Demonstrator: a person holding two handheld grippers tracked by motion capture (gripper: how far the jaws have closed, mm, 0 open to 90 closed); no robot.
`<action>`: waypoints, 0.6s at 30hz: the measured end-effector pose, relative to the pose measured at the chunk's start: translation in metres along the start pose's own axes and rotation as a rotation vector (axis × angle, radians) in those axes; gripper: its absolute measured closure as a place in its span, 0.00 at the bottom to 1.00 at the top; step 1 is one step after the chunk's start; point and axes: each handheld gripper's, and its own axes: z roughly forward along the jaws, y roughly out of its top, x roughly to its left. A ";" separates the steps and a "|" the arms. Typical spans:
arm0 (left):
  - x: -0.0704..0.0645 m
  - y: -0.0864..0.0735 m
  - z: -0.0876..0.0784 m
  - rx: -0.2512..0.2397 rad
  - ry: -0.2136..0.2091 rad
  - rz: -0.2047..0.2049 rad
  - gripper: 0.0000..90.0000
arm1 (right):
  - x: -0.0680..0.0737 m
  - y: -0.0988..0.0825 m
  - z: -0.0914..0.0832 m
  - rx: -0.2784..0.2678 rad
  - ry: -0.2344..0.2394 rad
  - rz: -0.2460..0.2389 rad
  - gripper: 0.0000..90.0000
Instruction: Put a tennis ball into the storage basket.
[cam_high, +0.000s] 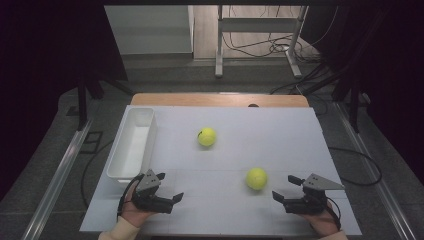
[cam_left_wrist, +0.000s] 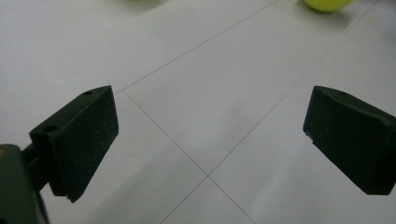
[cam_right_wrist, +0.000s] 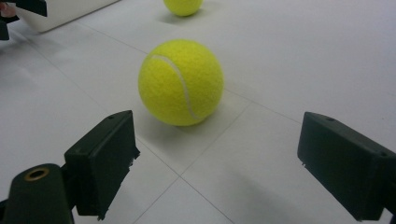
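Two tennis balls are seen on the white tabletop. The nearer tennis ball is bright yellow-green and felt-covered, with a pale curved seam running across its face; it is round, undamaged and rests directly on the surface, casting a soft shadow beneath it. No brand mark or lettering can be read on it. The farther tennis ball is of the same colour; a small dark mark is seen at its upper left edge in the high view, too small to be read.

The nearer ball is placed just ahead of the right gripper, apart from it, and lies beyond the gap between its jaws, which are spread wide with nothing between them. The left gripper is likewise held wide open over bare table, with nothing clasped, near the close end of the white rectangular bin, well apart from both balls
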 end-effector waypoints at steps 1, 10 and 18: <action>0.000 0.000 0.000 0.002 -0.001 0.000 0.04 | -0.001 0.000 0.000 0.000 0.002 0.006 0.14; 0.000 0.001 -0.003 -0.012 0.001 -0.006 0.04 | 0.000 0.001 0.001 0.003 -0.001 -0.004 0.14; -0.001 0.001 -0.002 -0.006 -0.002 -0.005 0.04 | 0.000 0.000 0.002 0.015 -0.005 -0.011 0.14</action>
